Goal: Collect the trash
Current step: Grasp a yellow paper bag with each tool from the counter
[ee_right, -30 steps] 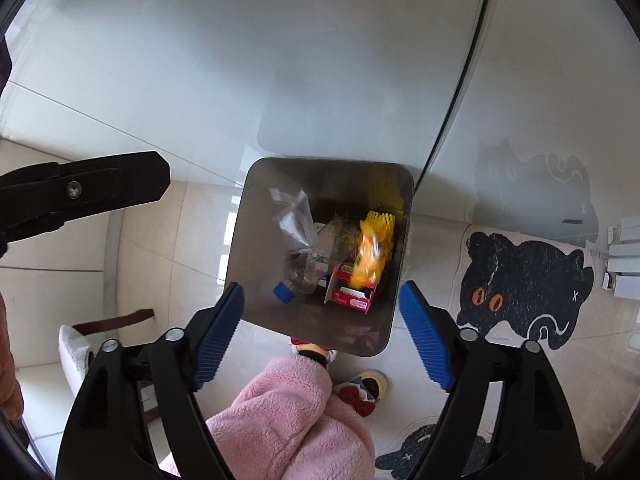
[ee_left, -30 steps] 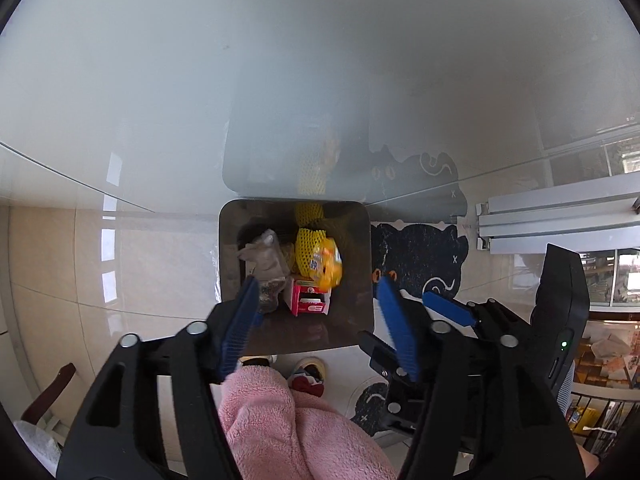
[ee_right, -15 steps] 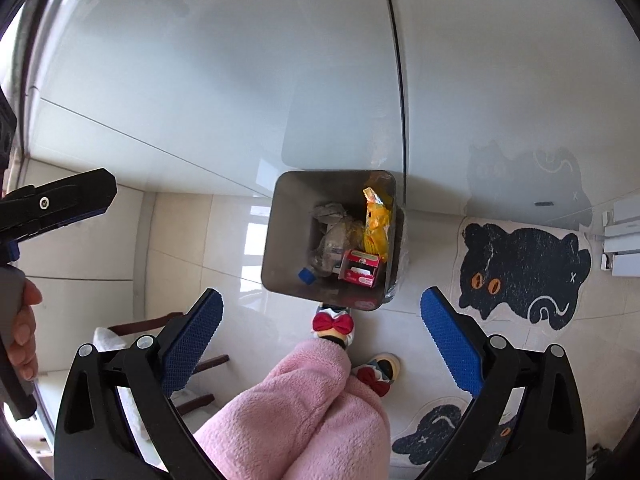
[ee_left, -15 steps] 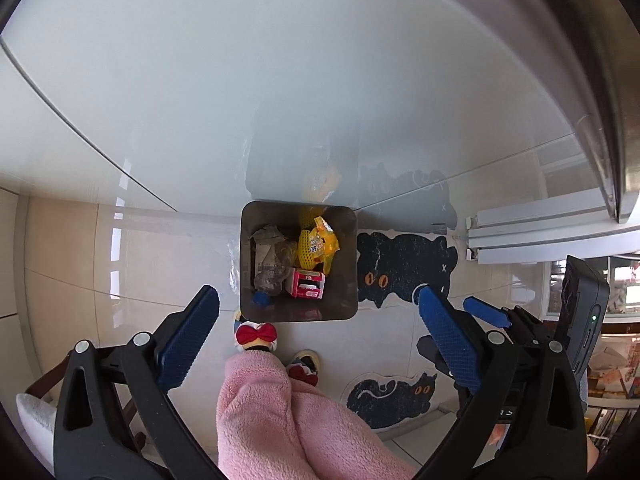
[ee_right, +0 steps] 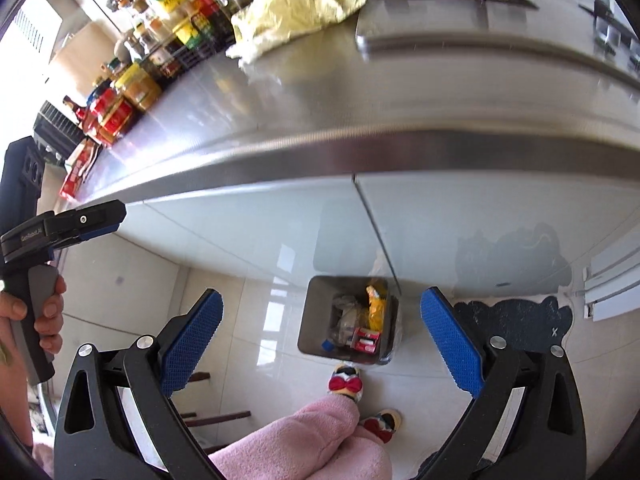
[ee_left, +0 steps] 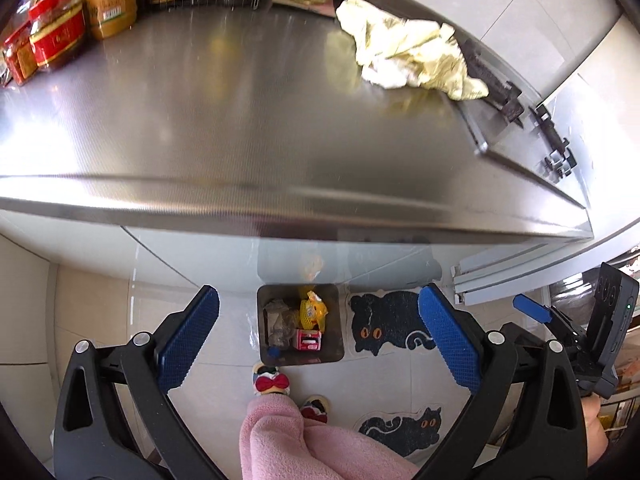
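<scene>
A square metal trash bin (ee_left: pixel 334 344) stands on the floor by the cabinet, holding a yellow net bag (ee_left: pixel 310 312), a red box (ee_left: pixel 308 340) and crumpled plastic. It also shows in the right wrist view (ee_right: pixel 312 320). My left gripper (ee_left: pixel 318 344) is open and empty, high above the bin. My right gripper (ee_right: pixel 320 344) is open and empty, also high above it. A crumpled yellow-white cloth (ee_left: pixel 412 56) lies on the steel counter (ee_left: pixel 240 120); it also shows in the right wrist view (ee_right: pixel 296 12).
Jars and bottles (ee_left: pixel 72 20) line the counter's back left. A dark rack (ee_left: pixel 516 96) sits at its right end. Black cat mats (ee_left: pixel 384 322) lie on the floor by the bin. My pink-clad leg and slippers (ee_left: pixel 272 380) stand just before it.
Both grippers have risen well above the bin and opened wide. The bin looks much smaller, and the counter top with cloth and jars has come into view.
</scene>
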`<state>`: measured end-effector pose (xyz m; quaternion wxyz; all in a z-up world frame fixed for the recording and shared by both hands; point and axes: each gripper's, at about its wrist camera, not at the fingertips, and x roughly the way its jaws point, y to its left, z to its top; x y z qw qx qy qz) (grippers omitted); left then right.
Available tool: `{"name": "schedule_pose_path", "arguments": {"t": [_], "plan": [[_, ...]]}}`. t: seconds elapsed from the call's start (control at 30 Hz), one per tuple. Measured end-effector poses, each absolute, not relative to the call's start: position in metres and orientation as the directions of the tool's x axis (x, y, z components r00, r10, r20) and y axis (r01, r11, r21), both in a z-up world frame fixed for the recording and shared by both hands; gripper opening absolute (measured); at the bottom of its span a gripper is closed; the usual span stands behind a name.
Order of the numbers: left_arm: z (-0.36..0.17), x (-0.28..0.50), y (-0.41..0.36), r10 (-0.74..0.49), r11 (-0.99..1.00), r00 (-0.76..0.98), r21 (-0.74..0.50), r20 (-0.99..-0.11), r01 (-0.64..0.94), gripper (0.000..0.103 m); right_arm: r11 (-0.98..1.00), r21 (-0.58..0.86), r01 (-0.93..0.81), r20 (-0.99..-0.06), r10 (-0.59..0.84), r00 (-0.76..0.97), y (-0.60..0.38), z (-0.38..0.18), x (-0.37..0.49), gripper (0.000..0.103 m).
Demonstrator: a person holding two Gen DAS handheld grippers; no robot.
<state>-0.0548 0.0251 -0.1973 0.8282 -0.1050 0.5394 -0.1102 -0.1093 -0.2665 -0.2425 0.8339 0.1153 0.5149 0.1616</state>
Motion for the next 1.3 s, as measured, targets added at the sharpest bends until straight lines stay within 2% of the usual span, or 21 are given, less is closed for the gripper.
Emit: {"name": "schedule_pose_path", "arguments": {"t": [0.1,0.23,0.33,0.5,0.63,0.7,0.83,1.3], "plan": [[-0.173,-0.041,0.03,-0.318,0.945,0.43,-0.317,-0.845,0.075,0.095,0.934,0.324,-0.15,-0.792,0.355,0.497,-0.273,-0.21,-0.098,0.1],[-0.151,-0.015,0.028,-0.312,0.948,0.459,-0.304,-0.832,0.094,0.095,0.927,0.349,-0.139,-0.743,0.364,0.562,-0.278,-0.179,-0.073,0.1],[-0.144,0.003,0.022,-0.324,0.945,0.467,-0.306,-0.823,0.116,0.095,0.916,0.369,-0.154,-0.72,0.387,0.576,-0.275,-0.167,-0.053,0.1],[-0.127,0.045,0.012,-0.331,0.943,0.479,-0.298,-0.813,0.145,0.095,0.937,0.301,-0.176,-0.709,0.344,0.615,-0.266,-0.154,-0.015,0.1],[-0.123,0.082,0.007,-0.329,0.944,0.485,-0.291,-0.81,0.154,0.095,0.945,0.286,-0.159,-0.697,0.319,0.642,-0.269,-0.153,0.022,0.097],[-0.124,0.101,0.006,-0.335,0.942,0.484,-0.296,-0.808,0.158,0.095,0.945,0.289,-0.154,-0.694,0.317,0.646,-0.27,-0.156,0.039,0.09],[-0.128,0.139,0.002,-0.355,0.935,0.48,-0.313,-0.802,0.168,0.094,0.949,0.283,-0.139,-0.708,0.304,0.638,-0.27,-0.165,0.071,0.084],[-0.172,0.223,-0.022,-0.402,0.916,0.397,-0.359,-0.825,0.18,0.092,0.939,0.325,-0.114,-0.73,0.326,0.601,-0.268,-0.193,0.116,0.083]]}}
